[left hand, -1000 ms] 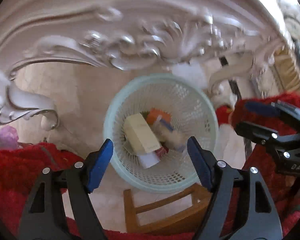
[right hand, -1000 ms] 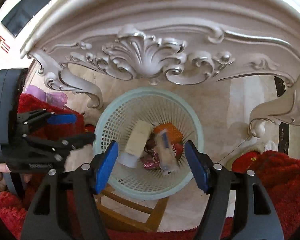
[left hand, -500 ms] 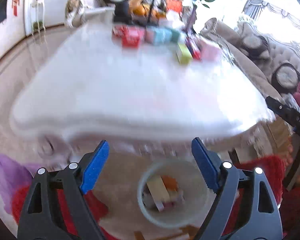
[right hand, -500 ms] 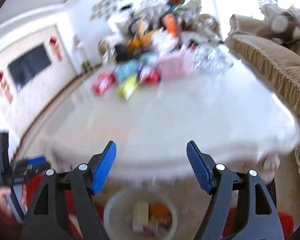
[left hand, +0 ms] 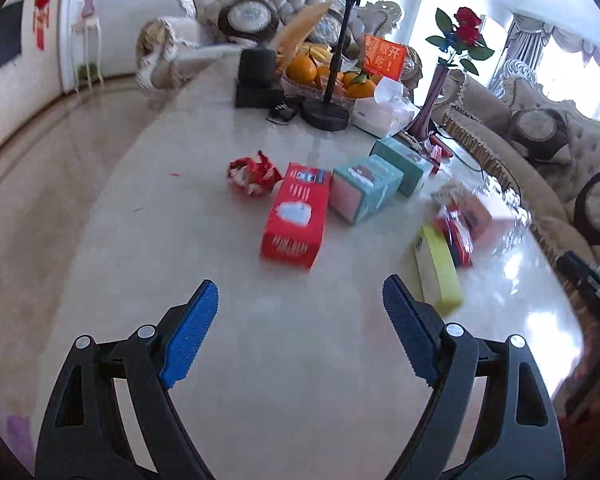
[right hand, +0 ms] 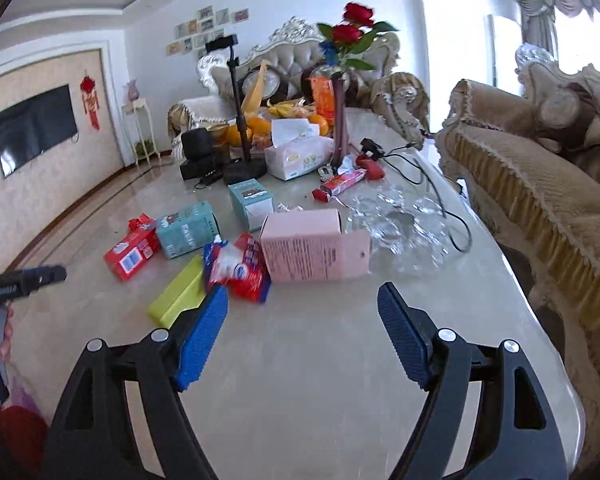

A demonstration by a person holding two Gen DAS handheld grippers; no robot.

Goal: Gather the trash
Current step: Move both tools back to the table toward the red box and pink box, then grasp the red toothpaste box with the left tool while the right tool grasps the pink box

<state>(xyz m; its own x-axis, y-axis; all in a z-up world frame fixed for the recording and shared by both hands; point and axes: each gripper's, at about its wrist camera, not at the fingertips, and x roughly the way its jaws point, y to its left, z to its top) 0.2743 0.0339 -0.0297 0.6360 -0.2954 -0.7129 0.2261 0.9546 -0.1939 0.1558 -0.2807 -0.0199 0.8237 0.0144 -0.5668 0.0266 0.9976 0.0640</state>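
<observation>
Red box (left hand: 294, 212) and other trash wait on the table (left hand: 300, 360). Both grippers, left (left hand: 298, 312) and right (right hand: 302, 316), just opened wide, holding nothing. Next: reach, pinch one piece.

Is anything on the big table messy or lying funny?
Yes. Several cartons lie tipped on their sides on the pale marble table: a red box, a lime-green box and a pink box. A crumpled red wrapper sits loose, and a torn red-and-blue packet leans against the pink box.
</observation>
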